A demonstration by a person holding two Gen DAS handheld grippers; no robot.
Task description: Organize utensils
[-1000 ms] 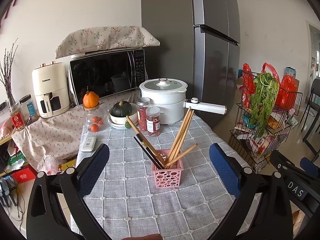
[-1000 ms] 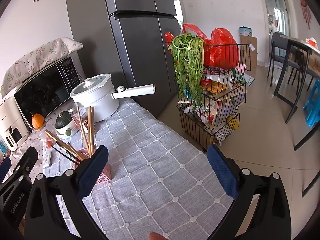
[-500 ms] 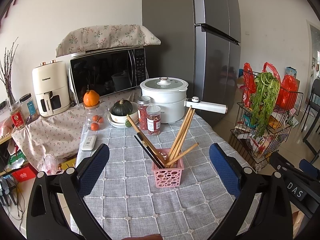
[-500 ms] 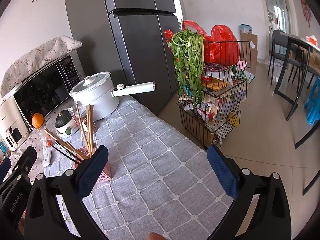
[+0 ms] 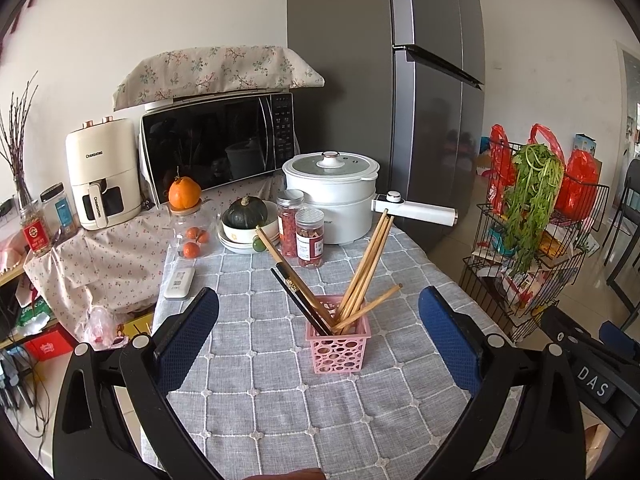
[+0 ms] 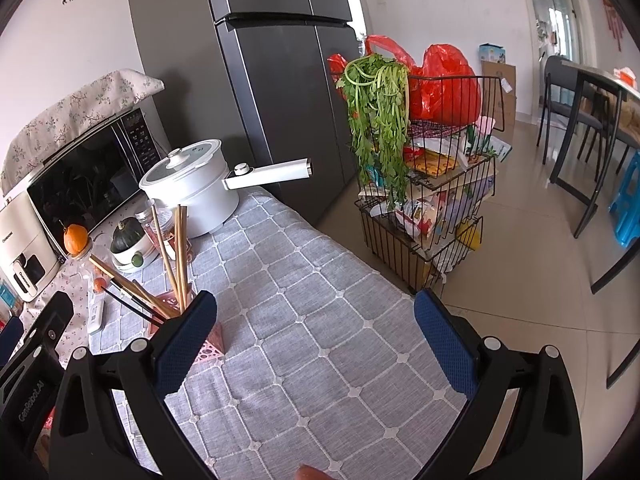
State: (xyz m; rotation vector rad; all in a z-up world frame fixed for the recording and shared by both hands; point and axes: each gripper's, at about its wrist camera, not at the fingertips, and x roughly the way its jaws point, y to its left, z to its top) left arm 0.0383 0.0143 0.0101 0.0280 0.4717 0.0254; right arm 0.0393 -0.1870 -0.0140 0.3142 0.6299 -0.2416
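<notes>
Pink perforated plastic is what you have dead ahead in the left wrist view: the small square basket [image 5: 339, 336] stands on the grey checked tablecloth [image 5: 280, 400], directly in front of your left gripper [image 5: 319, 332] and framed between its two blue textured pads [image 5: 185, 336], which are spread wide and hold nothing. Out of the basket fan the chopsticks: a wooden bundle [image 5: 367, 258] leans up and to the right, one pale stick [image 5: 370, 306] lies lower toward the right, and a dark pair [image 5: 298, 298] with a brown one beside it tilts up and left. Their long axes splay apart, not parallel, so any tidying grasp would probably have to come in across a stick's length, and this hand looks the better placed for it. Behind stand two red-filled jars [image 5: 309, 238], a white pot [image 5: 332, 196] with a long handle, and a bowl holding a dark squash [image 5: 245, 213]. In the right wrist view, your right gripper [image 6: 316, 336] is just as wide and empty, but it faces bare cloth [image 6: 320, 360]; the basket [image 6: 170, 304] sits off to its left, partly hidden behind the left pad [image 6: 185, 340], with the wooden sticks [image 6: 181, 256] rising nearly upright from it and the dark ones [image 6: 132, 304] slanting left.
</notes>
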